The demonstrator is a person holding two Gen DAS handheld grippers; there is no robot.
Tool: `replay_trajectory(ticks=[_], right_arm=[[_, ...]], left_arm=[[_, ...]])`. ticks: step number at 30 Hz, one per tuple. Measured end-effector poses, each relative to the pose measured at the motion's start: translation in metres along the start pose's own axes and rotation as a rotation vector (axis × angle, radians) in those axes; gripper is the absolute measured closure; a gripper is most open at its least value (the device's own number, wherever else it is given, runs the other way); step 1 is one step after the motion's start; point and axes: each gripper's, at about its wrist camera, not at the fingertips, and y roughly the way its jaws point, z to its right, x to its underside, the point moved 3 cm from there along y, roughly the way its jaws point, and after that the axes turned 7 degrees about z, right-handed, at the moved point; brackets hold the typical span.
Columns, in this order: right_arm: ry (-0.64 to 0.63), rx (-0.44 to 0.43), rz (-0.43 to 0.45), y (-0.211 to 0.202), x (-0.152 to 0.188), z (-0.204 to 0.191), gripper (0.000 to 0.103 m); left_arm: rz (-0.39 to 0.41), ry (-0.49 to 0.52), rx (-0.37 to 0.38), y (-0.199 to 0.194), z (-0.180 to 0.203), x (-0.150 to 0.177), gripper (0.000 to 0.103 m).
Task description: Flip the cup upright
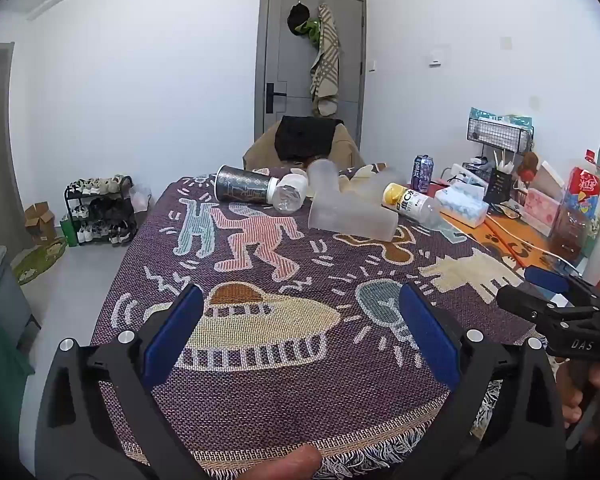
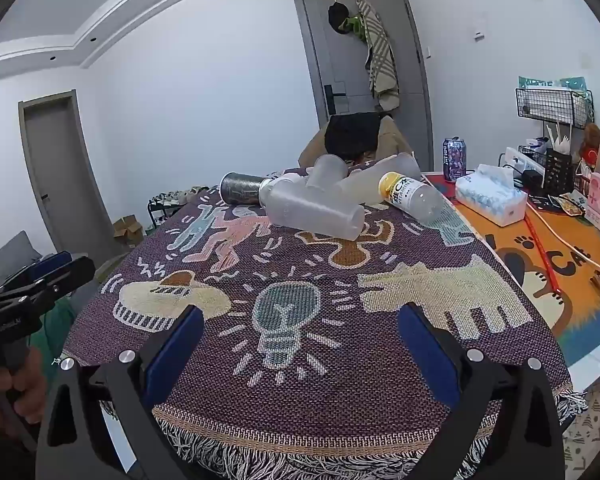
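Several cups lie tipped over at the far end of the patterned blanket (image 1: 260, 392). Nearest is a frosted clear cup (image 1: 352, 216) (image 2: 316, 212) on its side. A second frosted cup (image 1: 322, 178) (image 2: 326, 174) rests behind it, and a third frosted cup (image 2: 380, 180) lies to the right. At the left, a dark printed cup (image 1: 242, 190) (image 2: 242, 188) is also on its side. My left gripper (image 1: 300, 292) (image 2: 48, 268) and my right gripper (image 2: 300, 312) (image 1: 540, 292) hover over the near edge, both open and empty, far short of the cups.
A clear bottle (image 1: 288, 194) and a yellow-capped bottle (image 1: 410, 200) (image 2: 412, 196) lie among the cups. To the right stand a purple can (image 2: 455, 159), a tissue box (image 2: 492, 196), a wire rack (image 2: 554, 106) and an orange mat (image 2: 560, 264) with a cable. A draped chair (image 1: 304, 140) sits behind the table.
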Motion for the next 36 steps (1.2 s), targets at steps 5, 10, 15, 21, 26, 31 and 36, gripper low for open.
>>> replay_trajectory(ticks=[5, 10, 15, 21, 26, 31, 36], right_arm=[[-0.006, 0.002, -0.001, 0.0004, 0.0002, -0.0004, 0.008], [-0.006, 0.004, 0.001, 0.0003, 0.0002, 0.0003, 0.008], [-0.009, 0.007, 0.010, -0.0019, -0.0003, 0.0034, 0.008], [-0.013, 0.010, 0.013, -0.0060, -0.0034, 0.0008, 0.008], [-0.017, 0.011, 0.017, -0.0084, -0.0046, 0.0000, 0.008], [-0.019, 0.012, 0.018, -0.0094, -0.0061, -0.0007, 0.008], [-0.019, 0.012, 0.021, -0.0093, -0.0062, -0.0009, 0.008]], left_arm=[[-0.001, 0.000, 0.001, -0.0007, 0.0001, 0.0001, 0.006], [0.008, -0.001, 0.002, -0.0056, 0.0006, -0.0011, 0.006], [0.000, -0.003, 0.002, 0.0010, 0.0040, 0.0046, 0.006], [-0.001, -0.001, 0.003, -0.0011, 0.0019, 0.0017, 0.006], [0.000, -0.001, 0.003, -0.0015, 0.0020, 0.0013, 0.006], [-0.001, -0.002, 0.004, -0.0016, 0.0018, 0.0007, 0.006], [0.000, 0.000, 0.003, -0.0019, 0.0023, 0.0001, 0.006]])
